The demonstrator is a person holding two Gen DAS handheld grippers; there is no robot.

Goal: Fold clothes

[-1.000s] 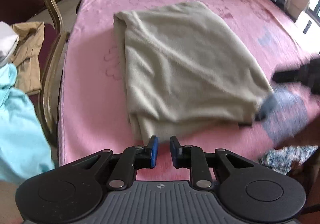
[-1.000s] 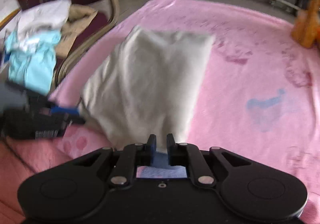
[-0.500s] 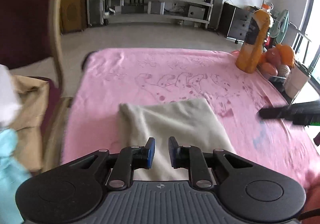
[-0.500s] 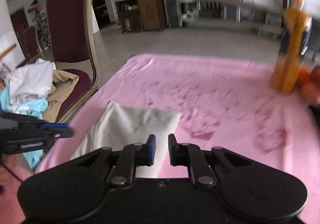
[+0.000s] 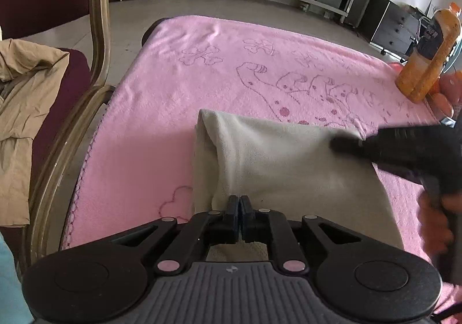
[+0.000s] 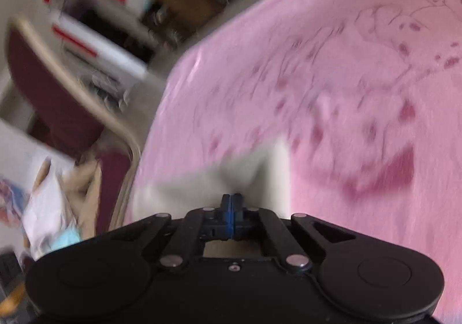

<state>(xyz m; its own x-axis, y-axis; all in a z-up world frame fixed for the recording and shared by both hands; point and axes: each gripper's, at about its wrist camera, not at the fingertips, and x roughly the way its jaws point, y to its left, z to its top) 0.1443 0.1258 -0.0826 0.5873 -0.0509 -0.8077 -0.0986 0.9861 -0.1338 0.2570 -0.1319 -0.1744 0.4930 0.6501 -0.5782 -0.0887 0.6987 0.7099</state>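
A folded beige garment (image 5: 288,168) lies on the pink blanket (image 5: 231,64) that covers the table. My left gripper (image 5: 239,202) is shut, its fingertips over the garment's near edge; I cannot tell whether cloth is pinched. My right gripper (image 5: 343,145) reaches in from the right above the garment's far right corner. In the blurred right wrist view my right gripper (image 6: 232,199) is shut, with the beige garment (image 6: 202,188) right in front of its tips.
A maroon chair with a gold frame (image 5: 95,35) stands left of the table, with a tan garment (image 5: 26,110) on its seat. An orange bottle (image 5: 427,61) and fruit stand at the far right. More clothes (image 6: 49,217) lie on the chair.
Both grippers have closed from slightly open. The left has dropped to the garment's near edge. The right has swung fast toward the garment's far corner.
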